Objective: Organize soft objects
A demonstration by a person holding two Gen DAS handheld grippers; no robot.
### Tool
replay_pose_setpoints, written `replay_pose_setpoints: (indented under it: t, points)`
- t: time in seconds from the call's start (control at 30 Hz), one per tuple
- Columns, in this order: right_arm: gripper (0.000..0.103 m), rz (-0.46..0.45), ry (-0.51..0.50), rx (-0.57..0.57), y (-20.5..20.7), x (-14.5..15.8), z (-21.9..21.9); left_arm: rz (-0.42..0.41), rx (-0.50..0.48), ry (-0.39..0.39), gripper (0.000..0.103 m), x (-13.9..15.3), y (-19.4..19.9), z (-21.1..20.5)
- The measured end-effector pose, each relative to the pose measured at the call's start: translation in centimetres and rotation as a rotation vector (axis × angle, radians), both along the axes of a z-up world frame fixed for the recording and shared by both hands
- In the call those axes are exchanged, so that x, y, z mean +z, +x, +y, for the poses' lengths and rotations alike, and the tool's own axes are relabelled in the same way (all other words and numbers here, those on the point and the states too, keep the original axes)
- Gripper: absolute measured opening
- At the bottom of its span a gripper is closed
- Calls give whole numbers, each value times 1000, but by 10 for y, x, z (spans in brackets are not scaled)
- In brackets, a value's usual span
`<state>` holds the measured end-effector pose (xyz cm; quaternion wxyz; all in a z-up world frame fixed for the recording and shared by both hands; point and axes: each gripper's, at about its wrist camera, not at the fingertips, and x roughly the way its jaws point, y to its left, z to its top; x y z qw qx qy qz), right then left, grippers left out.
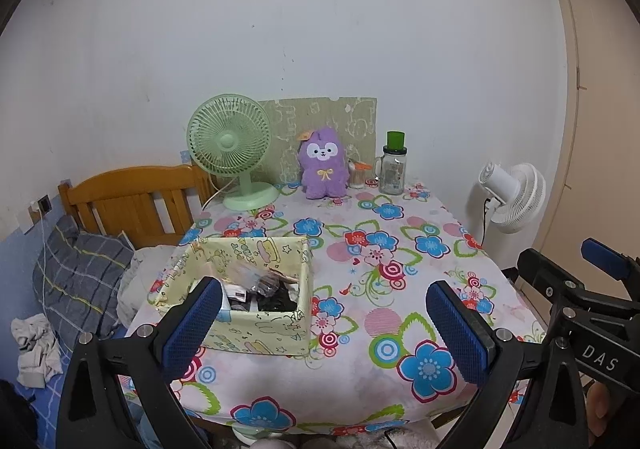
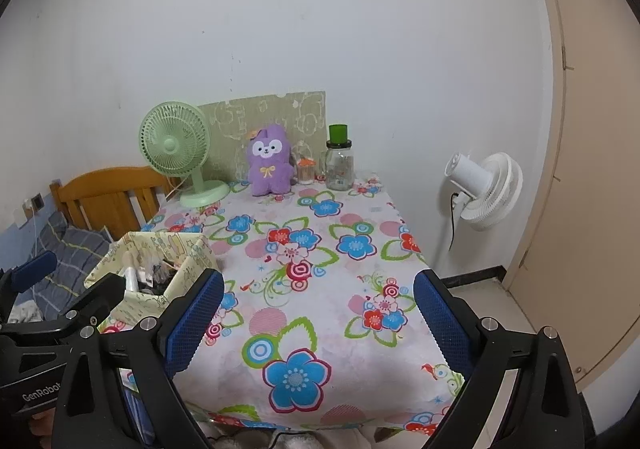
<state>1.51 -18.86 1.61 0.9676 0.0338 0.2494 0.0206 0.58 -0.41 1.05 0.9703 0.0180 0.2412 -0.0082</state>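
A purple plush toy [image 1: 322, 164] sits upright at the far edge of the flowered table [image 1: 360, 249], against the wall; it also shows in the right wrist view [image 2: 269, 161]. A pale yellow fabric box [image 1: 256, 289] with small dark items inside stands on the table's left side, also seen in the right wrist view [image 2: 160, 269]. My left gripper [image 1: 324, 325] is open and empty above the table's near edge, its left finger in front of the box. My right gripper [image 2: 318, 317] is open and empty over the near edge.
A green desk fan [image 1: 232, 153] stands left of the plush toy. A glass jar with a green lid [image 1: 393, 165] and a small container [image 1: 357, 174] stand to its right. A white fan [image 1: 516, 197] is right of the table. A bed with a checked pillow [image 1: 80, 277] lies left.
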Motion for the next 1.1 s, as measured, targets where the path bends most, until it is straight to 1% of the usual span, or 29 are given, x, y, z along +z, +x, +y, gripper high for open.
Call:
replay_pose_setpoints:
  t: [0.23, 0.8, 1.1]
  points:
    - [97, -15, -5, 6, -4, 4, 2, -8, 10, 2, 103, 2, -3, 4]
    - [97, -15, 0, 9, -5, 4, 5, -9, 12, 5, 103, 2, -4, 6]
    - [97, -11, 2, 1, -4, 6, 4, 8, 9, -5, 103, 1, 0, 5]
